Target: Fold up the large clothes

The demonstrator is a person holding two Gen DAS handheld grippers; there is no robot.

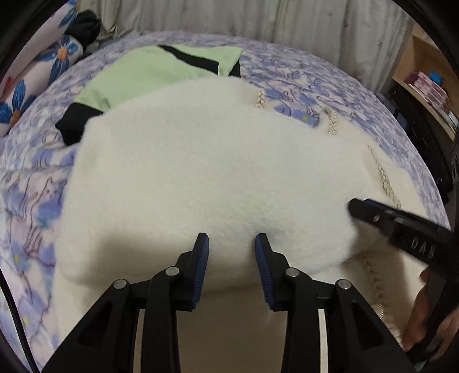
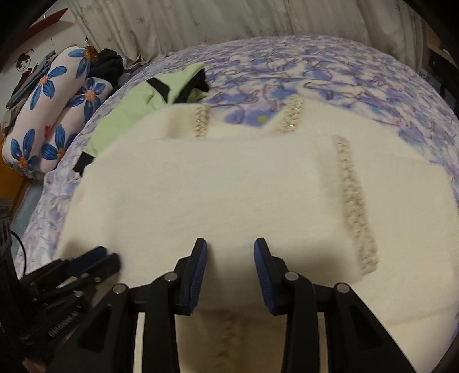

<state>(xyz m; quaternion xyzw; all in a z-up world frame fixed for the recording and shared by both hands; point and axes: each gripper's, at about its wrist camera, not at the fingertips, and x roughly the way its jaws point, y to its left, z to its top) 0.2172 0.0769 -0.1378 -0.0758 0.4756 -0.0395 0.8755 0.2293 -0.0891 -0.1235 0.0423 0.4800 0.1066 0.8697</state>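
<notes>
A large fluffy white garment (image 1: 206, 178) with beaded trim strips lies partly folded on the bed; it also fills the right wrist view (image 2: 229, 189). My left gripper (image 1: 231, 244) is open just above its near folded edge, holding nothing. My right gripper (image 2: 230, 248) is open over the same near edge, also empty. The right gripper shows in the left wrist view (image 1: 401, 226) at the right, and the left gripper shows in the right wrist view (image 2: 71, 272) at the lower left.
A light green garment with black trim (image 1: 149, 74) lies beyond the white one, also in the right wrist view (image 2: 134, 109). Flowered pillows (image 2: 51, 112) lie at the bed's left. A curtain (image 2: 215, 20) hangs behind. Shelves (image 1: 424, 83) stand at the right. The bedsheet (image 2: 315, 74) is purple-flowered.
</notes>
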